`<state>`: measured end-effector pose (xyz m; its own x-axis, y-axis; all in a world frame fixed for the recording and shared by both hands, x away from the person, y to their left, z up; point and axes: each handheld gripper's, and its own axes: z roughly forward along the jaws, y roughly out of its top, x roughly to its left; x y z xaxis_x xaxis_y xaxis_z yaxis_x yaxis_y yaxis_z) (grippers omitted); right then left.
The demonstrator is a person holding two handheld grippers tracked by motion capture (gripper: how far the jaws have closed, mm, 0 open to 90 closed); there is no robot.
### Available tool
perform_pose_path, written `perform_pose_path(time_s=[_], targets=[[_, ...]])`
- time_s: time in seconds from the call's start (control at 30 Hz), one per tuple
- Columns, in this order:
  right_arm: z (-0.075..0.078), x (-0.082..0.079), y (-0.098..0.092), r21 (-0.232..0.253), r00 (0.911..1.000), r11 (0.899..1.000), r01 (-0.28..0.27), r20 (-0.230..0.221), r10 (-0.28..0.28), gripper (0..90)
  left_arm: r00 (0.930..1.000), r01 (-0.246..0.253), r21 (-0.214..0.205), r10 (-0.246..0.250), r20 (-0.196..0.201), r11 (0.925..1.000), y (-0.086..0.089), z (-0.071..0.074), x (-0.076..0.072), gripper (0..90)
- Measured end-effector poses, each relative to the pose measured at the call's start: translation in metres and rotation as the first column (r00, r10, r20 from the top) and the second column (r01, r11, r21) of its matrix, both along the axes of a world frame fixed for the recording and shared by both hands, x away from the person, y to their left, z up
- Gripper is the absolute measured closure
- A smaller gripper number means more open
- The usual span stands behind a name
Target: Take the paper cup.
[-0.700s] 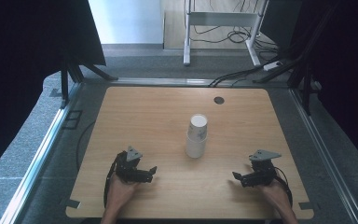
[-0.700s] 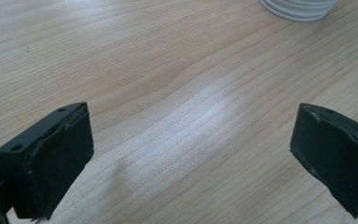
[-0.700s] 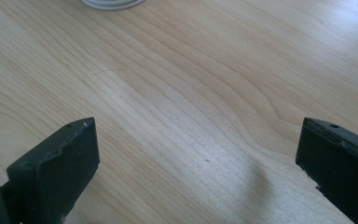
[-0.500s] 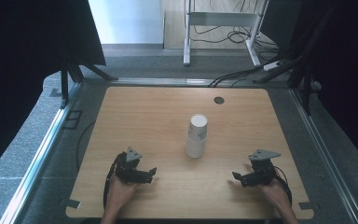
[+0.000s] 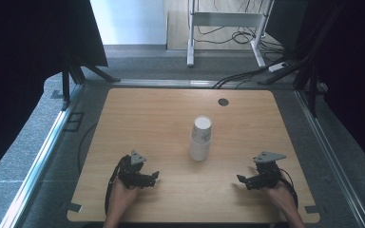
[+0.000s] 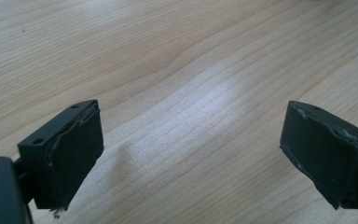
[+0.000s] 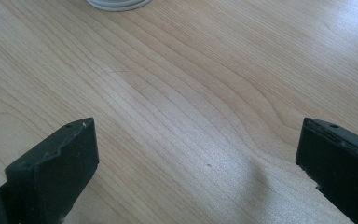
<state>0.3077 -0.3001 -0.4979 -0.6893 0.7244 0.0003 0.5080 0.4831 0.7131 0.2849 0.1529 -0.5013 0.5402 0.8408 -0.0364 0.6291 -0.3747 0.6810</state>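
Observation:
Two stacked white paper cups (image 5: 200,138) stand at the middle of the wooden table (image 5: 161,118), the upper one leaning a little. My left gripper (image 5: 155,176) rests low at the front left, pointing right towards the cups, with its jaws apart. In the left gripper view the left gripper (image 6: 191,154) stands open over bare wood. My right gripper (image 5: 240,179) sits at the front right, pointing left, a short way from the cups. In the right gripper view the right gripper (image 7: 196,172) is wide open, and the cup's base (image 7: 119,3) shows at the top edge.
A small dark round cap (image 5: 223,101) is set into the table near its far edge. Metal rails (image 5: 43,152) run along both sides of the table. Cables (image 5: 247,76) and a white frame (image 5: 228,19) lie on the floor beyond.

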Motion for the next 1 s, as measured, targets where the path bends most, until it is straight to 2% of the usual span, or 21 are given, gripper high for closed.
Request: perform_pose_path(time_s=[0.17,0.37,0.63,0.77,1.0], targets=[[0.003,0.0,0.001,0.013,0.9999,1.0,-0.009,-0.008,0.009,0.0,0.9995,0.022,-0.019,-0.022,0.021,0.9996,-0.004,0.004,0.0,4.4],[0.007,0.001,0.002,0.023,0.9997,1.0,-0.02,-0.014,0.02,0.0,0.999,0.039,-0.034,-0.038,0.022,0.9987,-0.008,0.008,0.002,0.0],[0.017,0.005,0.003,0.05,0.9988,0.998,-0.043,-0.021,0.044,0.0,0.9984,0.049,-0.027,-0.048,0.029,0.9984,-0.012,0.014,0.007,0.0],[0.024,0.008,0.006,0.067,0.9981,0.996,-0.057,-0.018,0.059,0.0,0.998,0.056,-0.06,-0.054,0.033,0.9967,-0.011,0.021,0.011,0.0],[0.033,0.01,0.008,0.082,0.9971,0.994,-0.073,-0.015,0.074,0.0,0.9967,0.079,-0.075,-0.078,0.026,0.994,-0.014,0.025,0.016,0.0]])
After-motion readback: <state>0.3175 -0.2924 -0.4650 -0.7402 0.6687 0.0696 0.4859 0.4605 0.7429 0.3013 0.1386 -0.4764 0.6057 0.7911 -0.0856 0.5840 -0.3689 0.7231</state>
